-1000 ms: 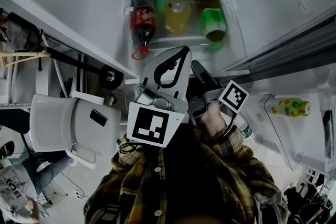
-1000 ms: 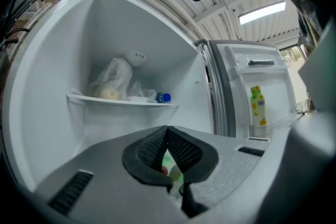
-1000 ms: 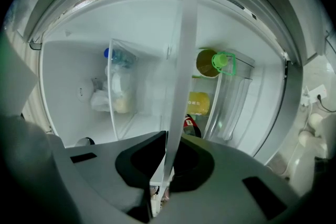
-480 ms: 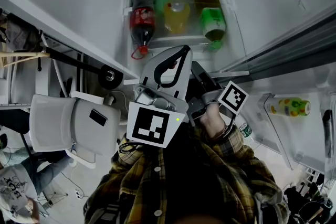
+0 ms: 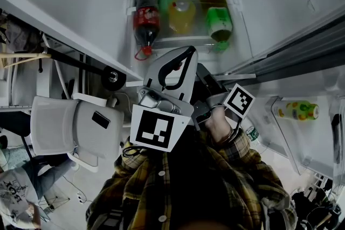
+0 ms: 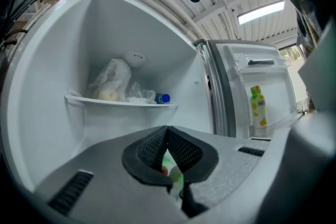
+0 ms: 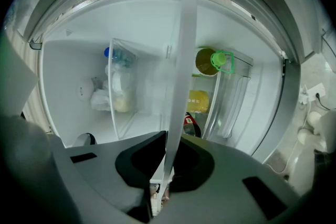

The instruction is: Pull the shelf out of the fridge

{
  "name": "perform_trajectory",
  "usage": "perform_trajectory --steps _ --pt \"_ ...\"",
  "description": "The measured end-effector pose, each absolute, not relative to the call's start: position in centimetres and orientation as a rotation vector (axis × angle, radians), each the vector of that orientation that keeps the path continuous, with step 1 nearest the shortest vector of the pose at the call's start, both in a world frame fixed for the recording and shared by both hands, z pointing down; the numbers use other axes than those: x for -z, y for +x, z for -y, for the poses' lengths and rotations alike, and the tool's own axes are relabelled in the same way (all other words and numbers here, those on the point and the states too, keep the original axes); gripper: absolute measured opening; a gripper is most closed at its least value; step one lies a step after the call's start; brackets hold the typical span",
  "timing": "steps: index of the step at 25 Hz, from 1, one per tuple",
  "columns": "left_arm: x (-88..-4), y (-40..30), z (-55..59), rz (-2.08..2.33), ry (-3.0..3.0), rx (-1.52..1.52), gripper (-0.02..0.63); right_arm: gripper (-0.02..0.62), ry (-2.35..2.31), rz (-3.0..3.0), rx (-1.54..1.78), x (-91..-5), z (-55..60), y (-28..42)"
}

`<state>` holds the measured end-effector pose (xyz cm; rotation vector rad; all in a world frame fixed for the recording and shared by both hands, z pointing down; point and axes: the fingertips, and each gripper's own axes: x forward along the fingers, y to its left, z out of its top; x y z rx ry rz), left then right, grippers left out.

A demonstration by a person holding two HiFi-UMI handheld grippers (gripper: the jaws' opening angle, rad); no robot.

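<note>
Between the right fingers [image 7: 140,161]: shelf [image 7: 181,60] edge, with bottles [image 7: 198,101] crowded beyond. Ahead of the left fingers [image 6: 149,152], the fridge cavity [image 6: 100,44] is open; door [image 6: 265,73] at right.

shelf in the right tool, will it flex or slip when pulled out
Probably stiff: the shelf edge runs dead straight out of the right tool, which is shut on it. The edge looks thin and smooth, so it may slip in that narrow pinch. It looks see-through, so possibly breakable.
</note>
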<state>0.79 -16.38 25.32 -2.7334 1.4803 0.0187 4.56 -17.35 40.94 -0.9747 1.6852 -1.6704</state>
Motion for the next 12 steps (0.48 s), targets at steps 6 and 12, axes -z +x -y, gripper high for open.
perform_trajectory --steps 6,12 --pt "-25.38 0.81 16.42 -1.482 -2.736 -0.020 0.003 0.026 -0.967 -1.682 1.674 -40.93 17.28 4.49" --pt "-25.36 0.79 16.48 -1.482 -2.735 -0.020 0.003 0.026 -0.963 -1.684 1.675 -40.96 17.31 4.46"
